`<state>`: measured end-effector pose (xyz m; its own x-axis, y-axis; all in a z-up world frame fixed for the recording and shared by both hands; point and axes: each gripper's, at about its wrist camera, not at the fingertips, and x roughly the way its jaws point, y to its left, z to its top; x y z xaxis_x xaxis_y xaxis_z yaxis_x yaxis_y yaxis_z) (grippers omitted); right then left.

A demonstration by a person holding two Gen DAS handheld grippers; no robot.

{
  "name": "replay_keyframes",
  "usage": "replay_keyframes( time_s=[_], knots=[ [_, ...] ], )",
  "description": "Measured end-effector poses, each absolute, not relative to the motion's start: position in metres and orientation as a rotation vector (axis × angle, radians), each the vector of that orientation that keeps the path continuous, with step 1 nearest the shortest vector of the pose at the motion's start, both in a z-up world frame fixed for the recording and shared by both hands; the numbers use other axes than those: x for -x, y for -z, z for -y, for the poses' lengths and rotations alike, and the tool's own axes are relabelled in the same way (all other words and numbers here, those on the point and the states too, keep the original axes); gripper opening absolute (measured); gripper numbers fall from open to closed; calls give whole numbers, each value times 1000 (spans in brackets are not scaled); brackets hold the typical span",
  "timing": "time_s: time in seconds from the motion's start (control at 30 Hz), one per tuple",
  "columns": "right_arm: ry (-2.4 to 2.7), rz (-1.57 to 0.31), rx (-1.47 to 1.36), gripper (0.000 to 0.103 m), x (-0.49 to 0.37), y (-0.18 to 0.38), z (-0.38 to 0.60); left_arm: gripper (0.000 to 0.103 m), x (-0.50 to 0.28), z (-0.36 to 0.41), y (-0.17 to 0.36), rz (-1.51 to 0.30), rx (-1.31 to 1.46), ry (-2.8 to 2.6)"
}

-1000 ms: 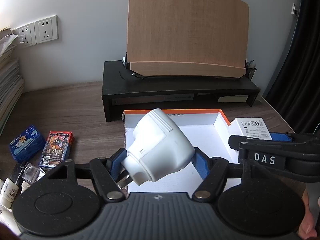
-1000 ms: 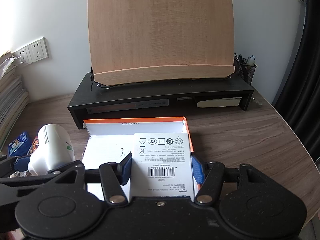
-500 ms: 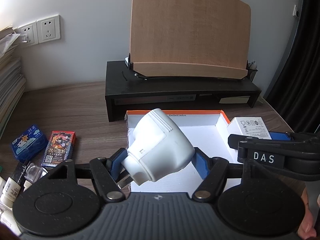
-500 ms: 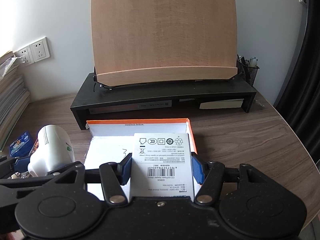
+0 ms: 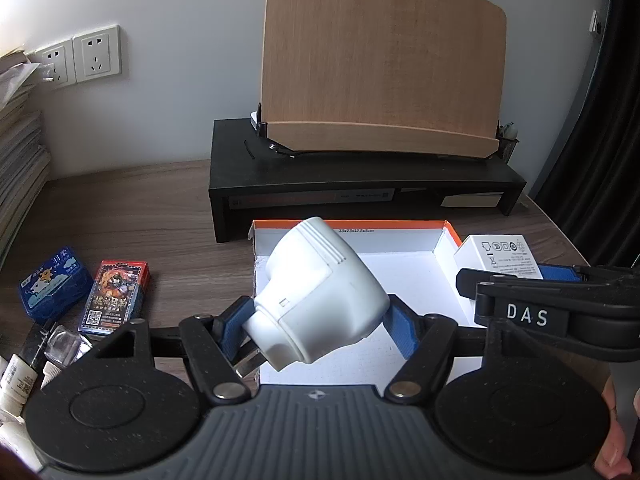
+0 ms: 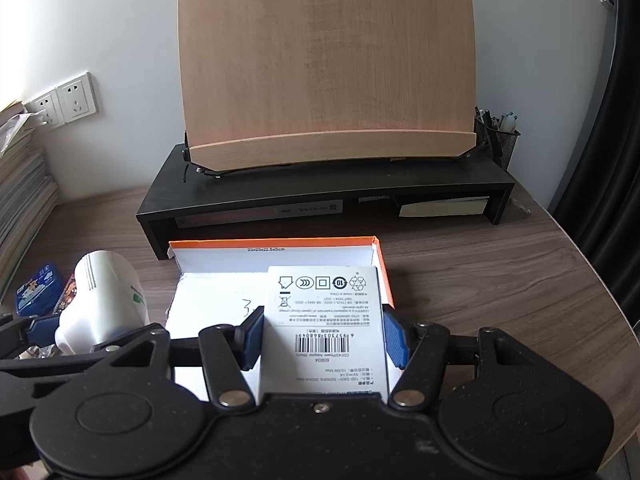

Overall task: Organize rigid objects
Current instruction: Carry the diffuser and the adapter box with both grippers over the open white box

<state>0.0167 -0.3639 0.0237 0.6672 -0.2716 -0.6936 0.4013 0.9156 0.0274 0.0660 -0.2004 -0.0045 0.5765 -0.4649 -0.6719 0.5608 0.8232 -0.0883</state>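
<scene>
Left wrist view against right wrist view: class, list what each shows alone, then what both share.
Left wrist only: the red card box, small bottles at the left edge, and the adapter's metal prongs.

Right wrist only: the barcode on the white carton, and the pen holder.

Both: the left tongs shut on the white adapter, the right tongs shut on the carton, the orange-edged tray, the wooden stand, the wall sockets.

A home office: wooden desk, monitor riser, pen cup, stacked papers.
</scene>
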Motion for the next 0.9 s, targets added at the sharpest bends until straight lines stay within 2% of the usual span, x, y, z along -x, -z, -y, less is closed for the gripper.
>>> replay_keyframes(
  time_s=[0.9],
  knots=[
    [371, -788, -185, 71, -47, -2, 386, 72, -92, 223, 23, -783, -144, 596]
  ],
)
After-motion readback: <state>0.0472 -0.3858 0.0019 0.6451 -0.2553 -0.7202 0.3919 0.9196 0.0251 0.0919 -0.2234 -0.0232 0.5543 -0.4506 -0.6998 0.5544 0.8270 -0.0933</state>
